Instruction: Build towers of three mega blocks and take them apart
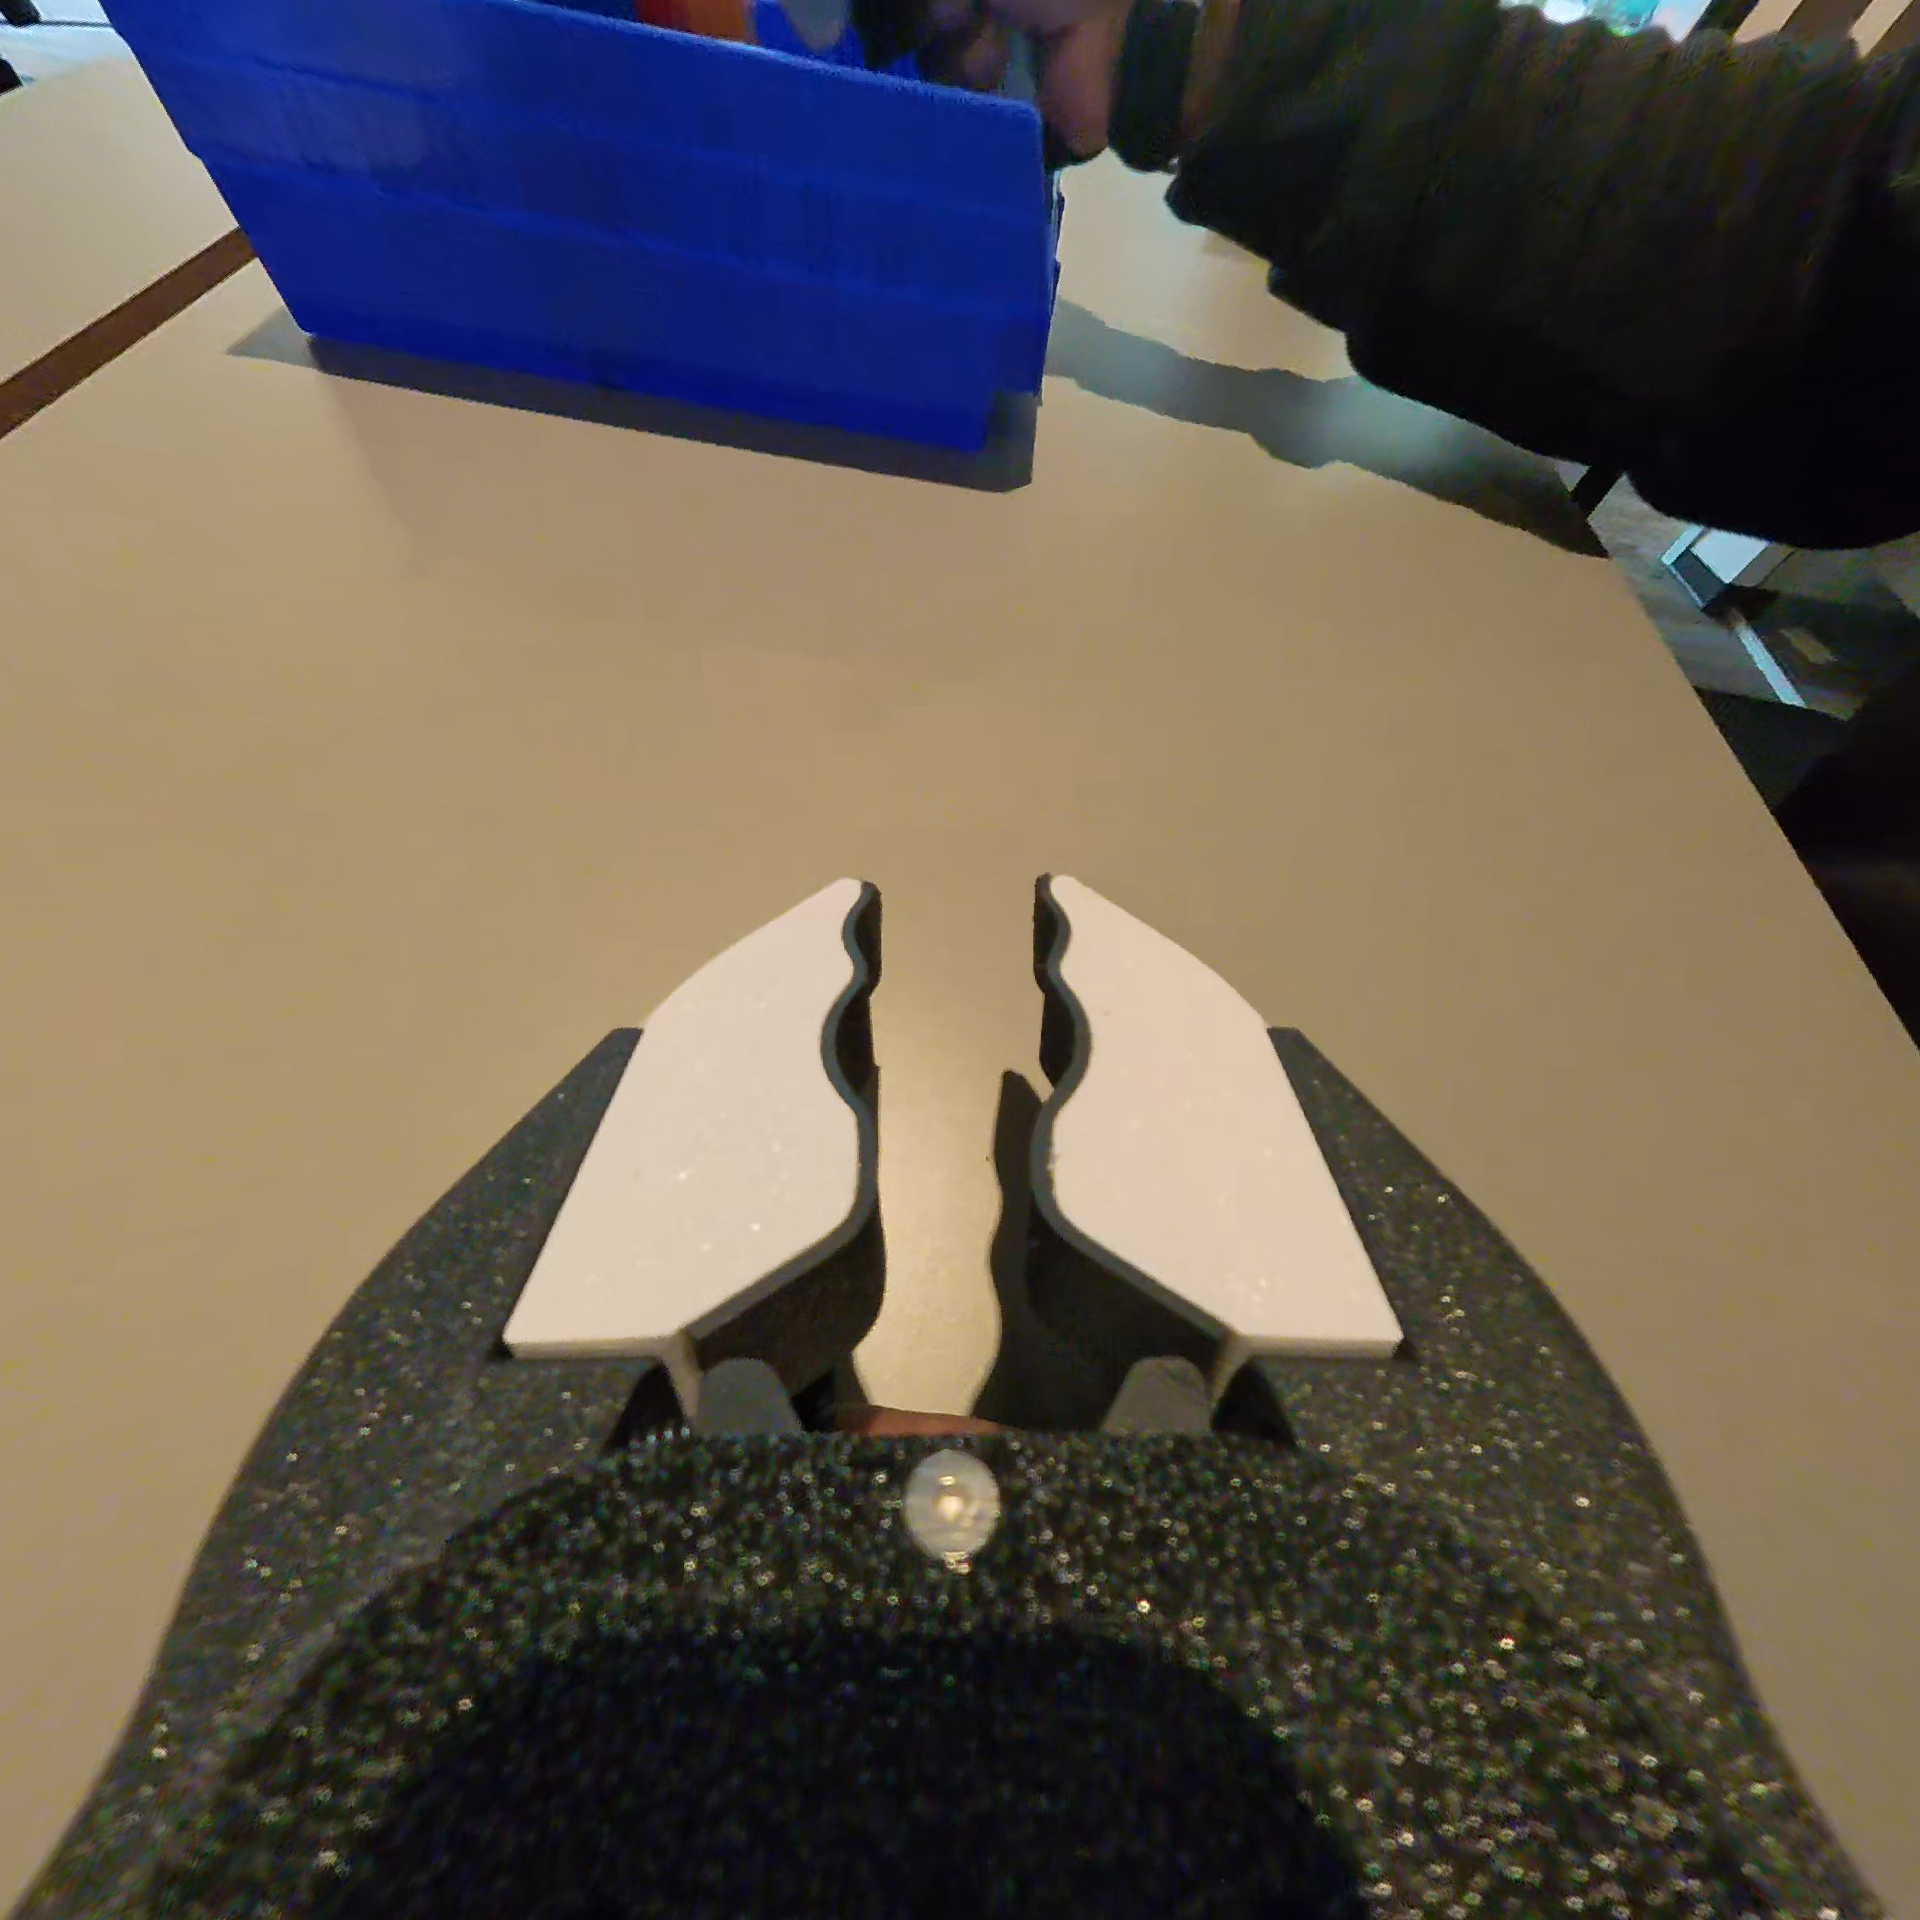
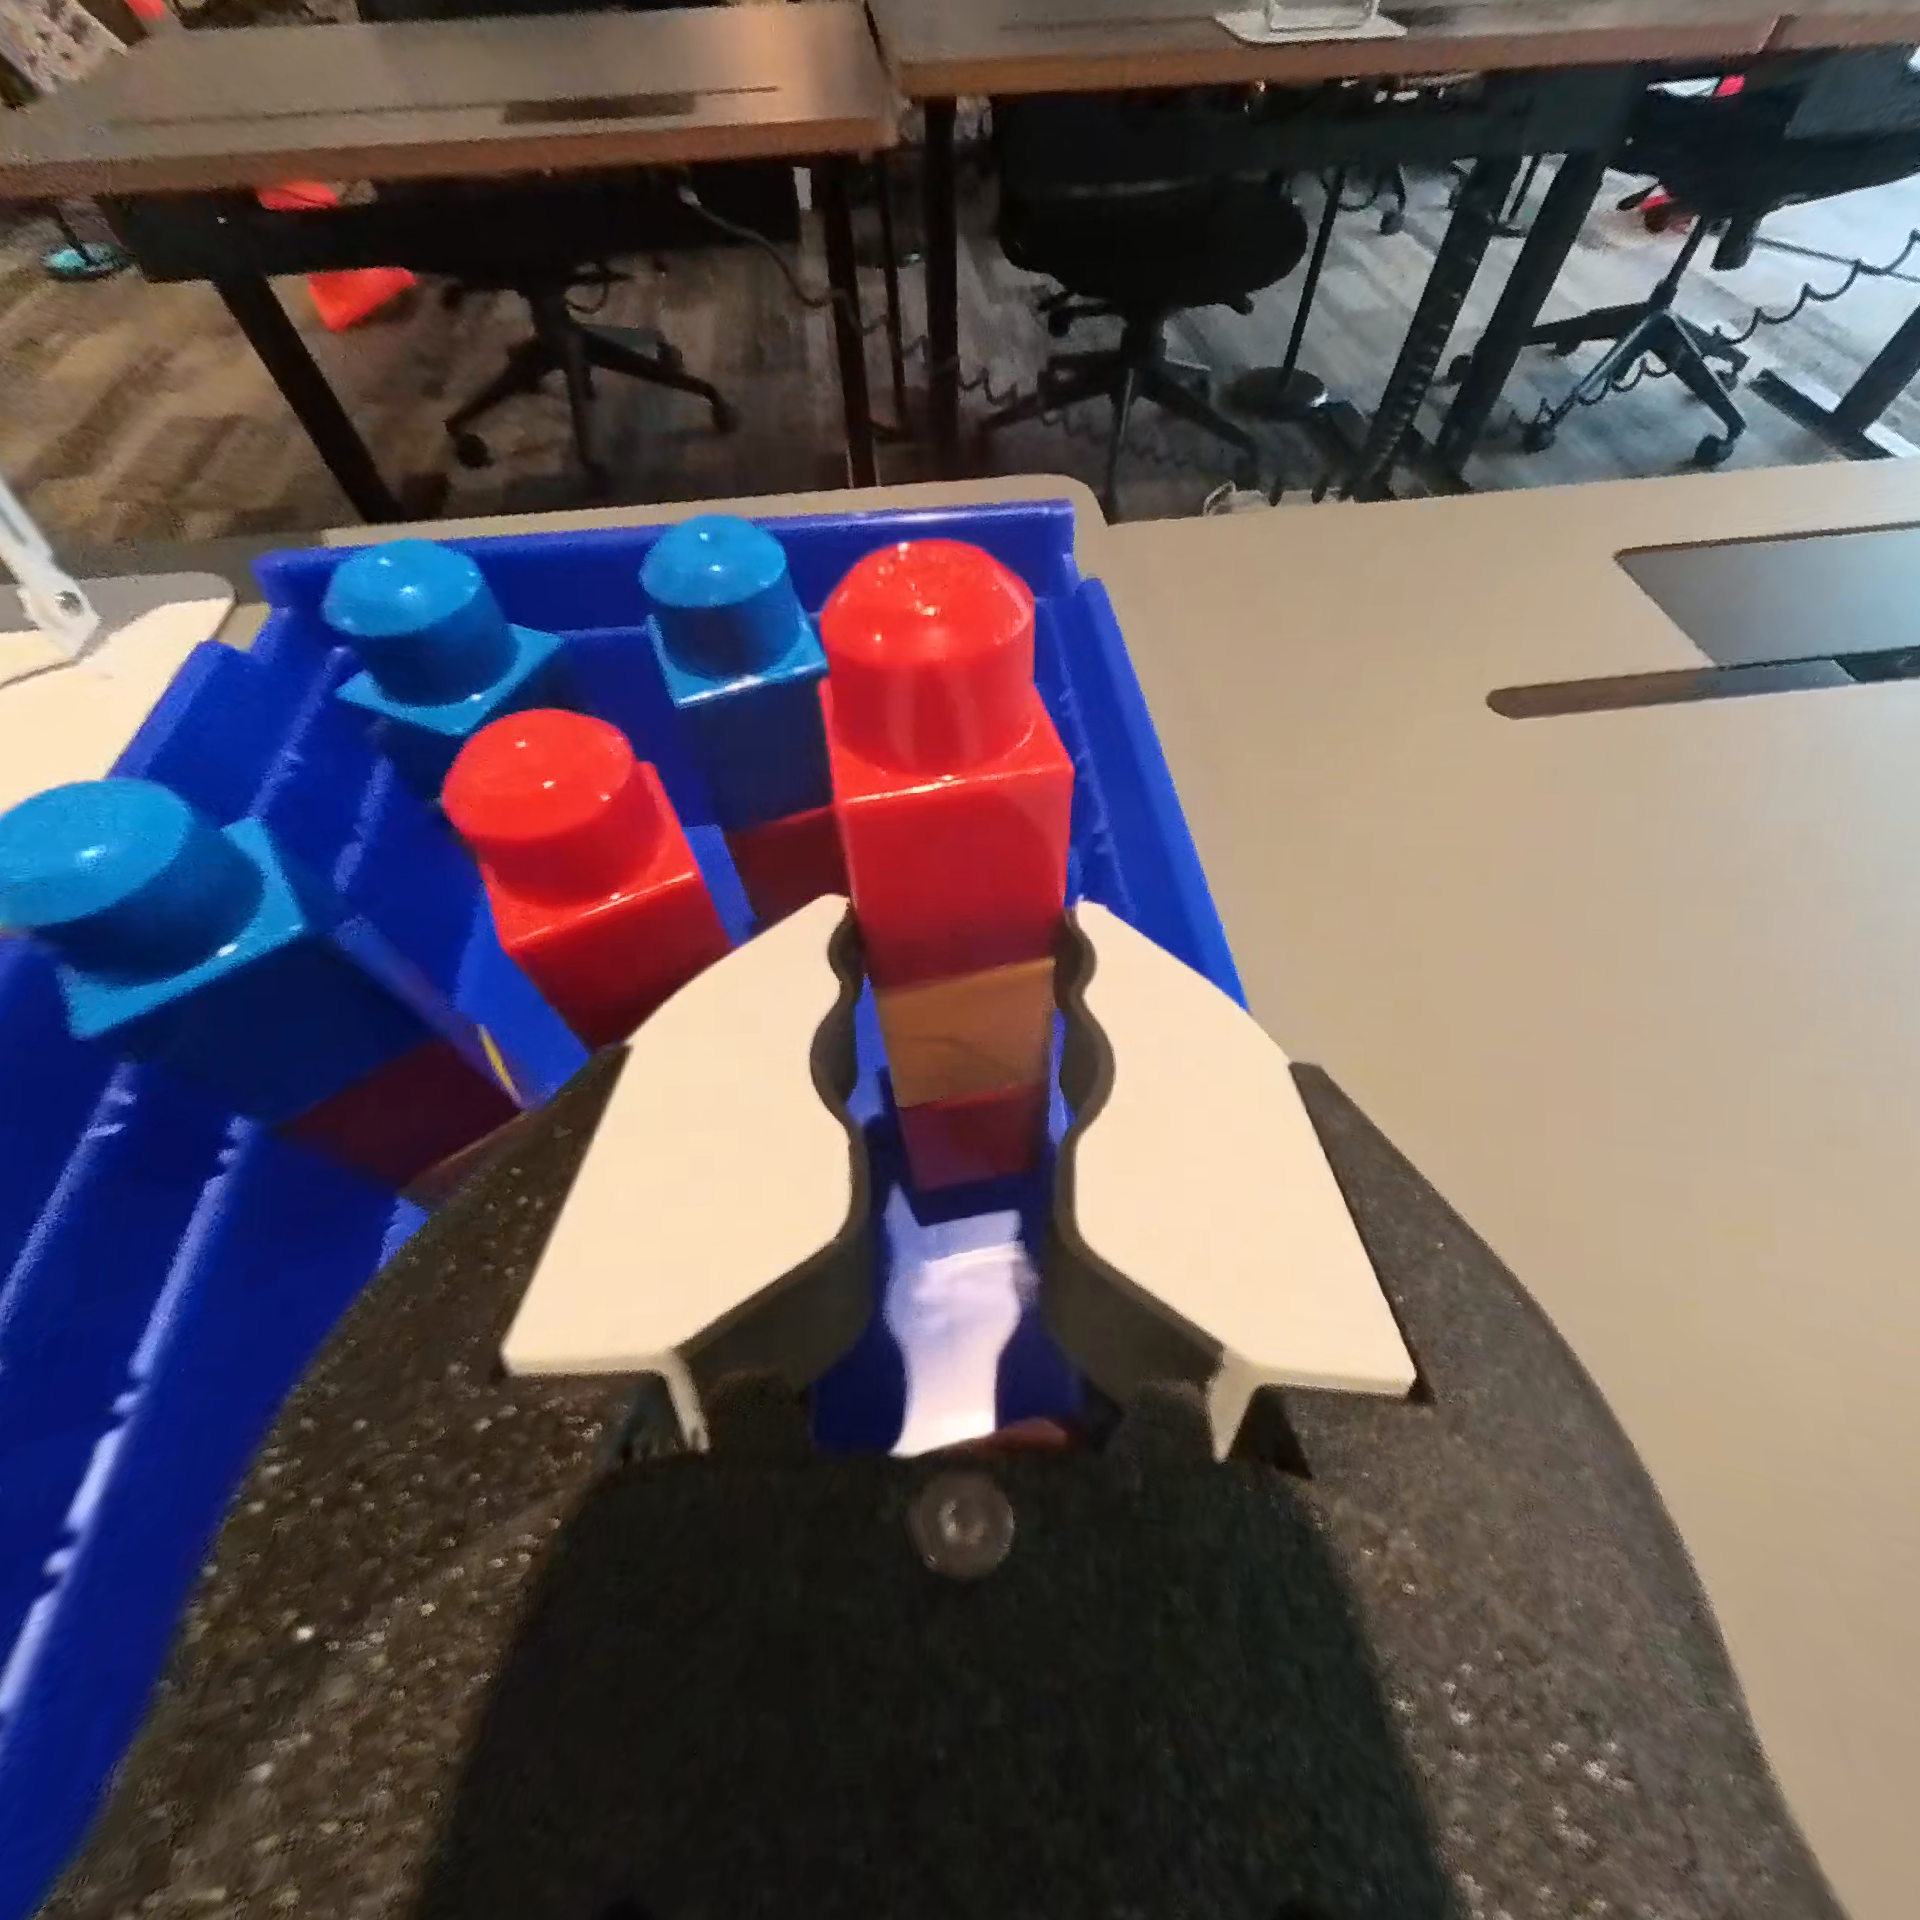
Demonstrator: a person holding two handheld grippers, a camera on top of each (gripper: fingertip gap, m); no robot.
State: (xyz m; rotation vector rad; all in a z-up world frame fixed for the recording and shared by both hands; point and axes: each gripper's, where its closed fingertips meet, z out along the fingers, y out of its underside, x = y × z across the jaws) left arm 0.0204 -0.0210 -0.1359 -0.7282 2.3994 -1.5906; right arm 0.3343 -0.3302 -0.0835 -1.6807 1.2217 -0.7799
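In the right wrist view my right gripper (image 2: 961, 925) reaches into a blue bin (image 2: 582, 571) and is shut on a three-block tower (image 2: 945, 790), red on top, orange in the middle, red at the bottom. The fingertips press on it near the seam between the top red block and the orange one. Several other towers stand in the bin, some topped blue (image 2: 416, 634) and one topped red (image 2: 561, 821). In the left wrist view my left gripper (image 1: 956, 904) is open and empty, low over the tan table (image 1: 623, 675), well short of the bin (image 1: 623, 239).
A person's arm in a dark sleeve (image 1: 1558, 260) reaches over the bin's right end. The table's right edge (image 1: 1766, 831) drops to the floor. Beyond the bin stand desks (image 2: 436, 114) and office chairs (image 2: 1153, 249). A dark slot (image 2: 1704, 686) cuts the table surface at the right. My right fingertips sit around 45 centimetres from my left ones.
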